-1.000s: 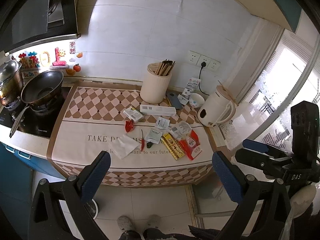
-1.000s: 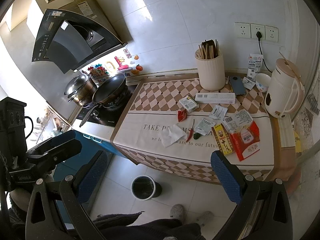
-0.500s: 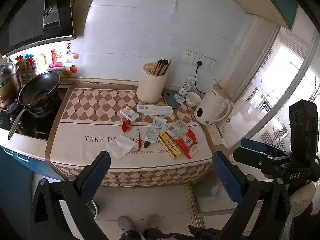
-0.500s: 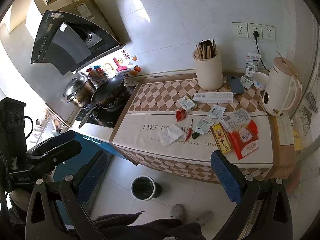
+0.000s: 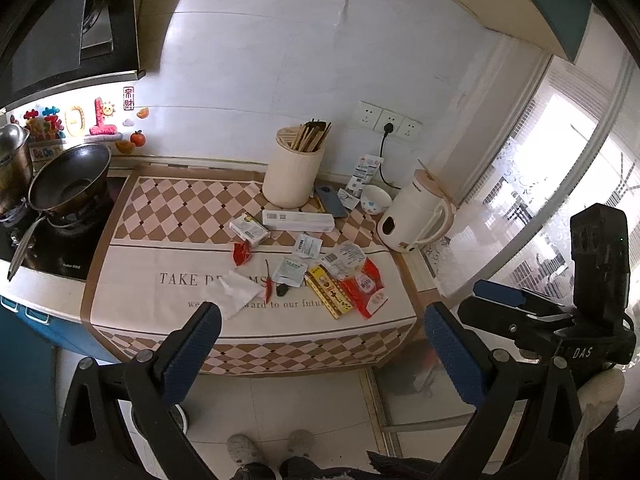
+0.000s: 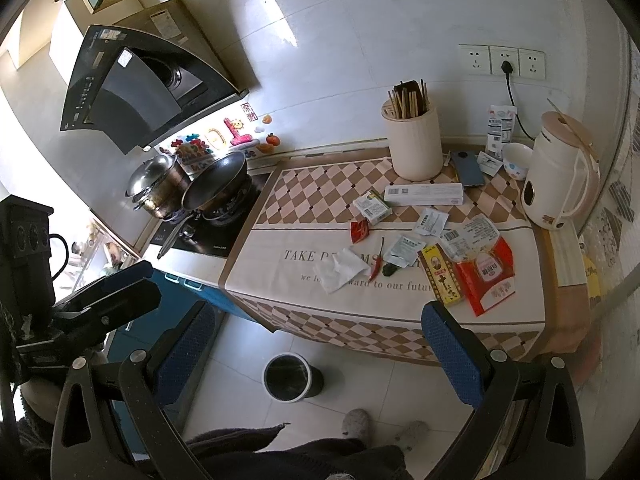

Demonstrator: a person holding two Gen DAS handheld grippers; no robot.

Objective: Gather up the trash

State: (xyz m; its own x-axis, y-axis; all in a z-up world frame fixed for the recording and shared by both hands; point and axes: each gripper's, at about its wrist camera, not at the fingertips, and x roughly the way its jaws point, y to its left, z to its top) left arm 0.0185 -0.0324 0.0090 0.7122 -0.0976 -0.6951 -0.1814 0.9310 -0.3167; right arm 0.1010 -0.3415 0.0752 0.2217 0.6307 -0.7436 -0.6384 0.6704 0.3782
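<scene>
Litter lies across the checked cloth (image 5: 132, 288) on the counter: a crumpled white tissue (image 5: 233, 293) (image 6: 339, 269), a red chilli (image 5: 268, 285) (image 6: 376, 259), a small red sachet (image 5: 241, 251) (image 6: 359, 230), a red wrapper (image 5: 366, 286) (image 6: 489, 276), a yellow packet (image 5: 330, 295) (image 6: 441, 279) and white sachets (image 5: 292, 271) (image 6: 405, 251). A round bin (image 6: 289, 376) stands on the floor in front of the counter. My left gripper (image 5: 320, 346) is open, held back from the counter's front edge and empty. My right gripper (image 6: 320, 346) is likewise open and empty, above the floor near the bin.
A utensil holder (image 5: 294, 174), a white kettle (image 5: 414, 218), a bowl (image 5: 375, 199), a phone (image 5: 330, 206), a long white box (image 5: 298, 220) and a small carton (image 5: 249, 230) stand at the counter's back. A wok (image 5: 70, 180) and pot (image 6: 158, 184) sit on the hob. A person's slippered feet (image 5: 272, 444) show below.
Both grippers have drawn back slightly from the counter, so it looks a little smaller and farther. Both stay open and empty; the litter has not moved.
</scene>
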